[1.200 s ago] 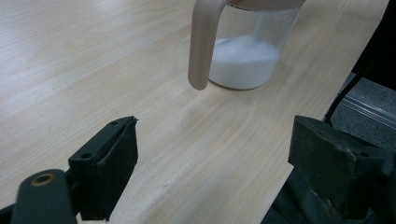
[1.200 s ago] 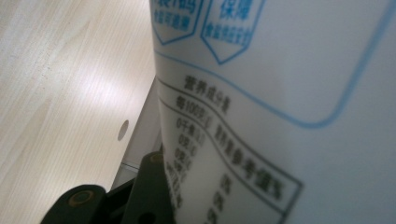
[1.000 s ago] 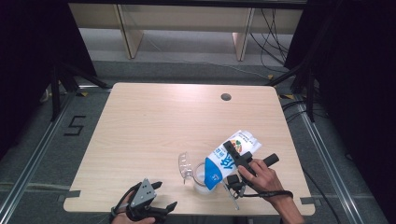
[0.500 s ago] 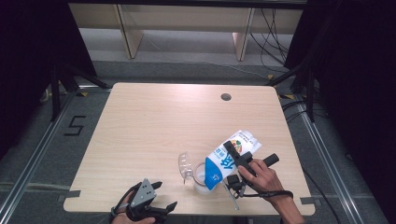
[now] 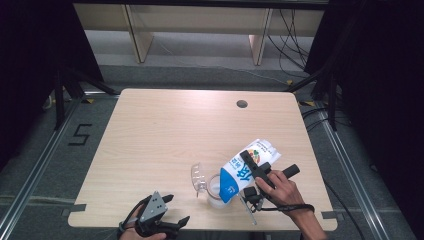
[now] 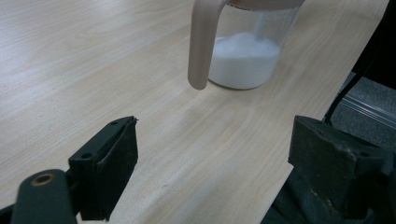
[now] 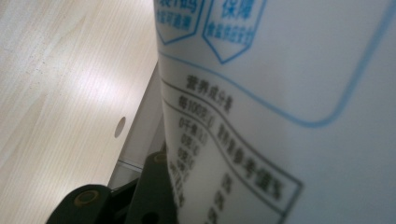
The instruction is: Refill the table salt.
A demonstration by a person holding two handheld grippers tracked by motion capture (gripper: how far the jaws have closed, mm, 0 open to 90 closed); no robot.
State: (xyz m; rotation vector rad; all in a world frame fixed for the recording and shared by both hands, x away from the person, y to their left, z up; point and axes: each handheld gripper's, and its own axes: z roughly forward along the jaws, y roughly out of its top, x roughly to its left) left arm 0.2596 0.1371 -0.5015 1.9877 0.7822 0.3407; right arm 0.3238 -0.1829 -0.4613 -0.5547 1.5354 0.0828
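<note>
Table and what stands on it

A light wood-grain table (image 5: 165, 145) with rounded corners is seen from above, standing on a grey floor (image 5: 45, 165). A round cable hole (image 5: 242, 104) is cut near the far edge, right of centre. A clear jug (image 6: 245, 51) with a pale handle is set on the top near the front edge, right of centre; white liquid is held in its lower part. The rest of the top is left bare.
</note>
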